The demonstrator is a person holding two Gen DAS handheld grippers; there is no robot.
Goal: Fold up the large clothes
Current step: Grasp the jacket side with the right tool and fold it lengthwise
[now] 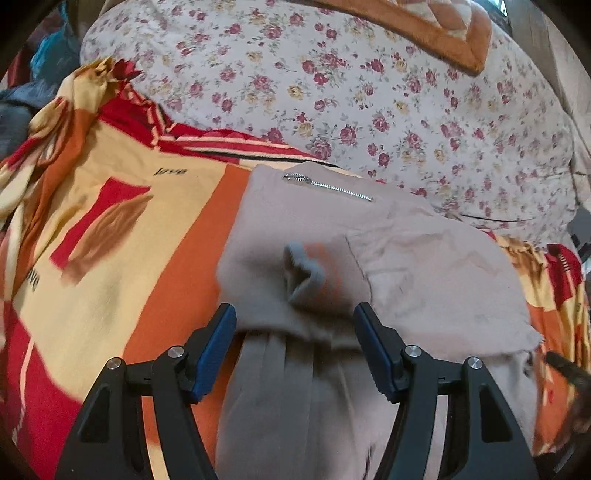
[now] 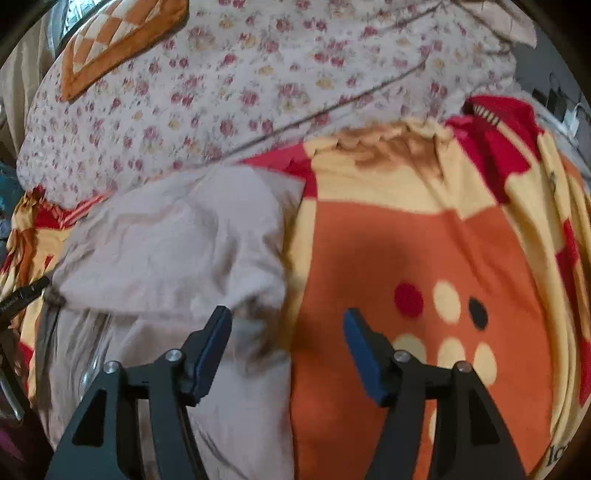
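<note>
A large beige garment [image 1: 406,266] with a silver zipper [image 1: 328,187] lies partly folded on a blanket patterned in orange, yellow and red [image 1: 110,229]. A grey-blue cuff [image 1: 304,269] pokes out of its middle fold. My left gripper [image 1: 295,332] is open just above the garment's near folds, with cloth under the gap and neither pad pressing on it. In the right wrist view the garment [image 2: 177,251] fills the left half. My right gripper [image 2: 288,332] is open over the garment's right edge, its left finger above the cloth and its right finger above the orange blanket [image 2: 406,240].
A floral quilt [image 1: 369,92] is heaped behind the garment, with an orange checkered cushion [image 2: 114,33] on it. Dark and blue clutter [image 1: 44,59] lies at the far left. A dark object [image 2: 22,293] juts in at the left edge of the right wrist view.
</note>
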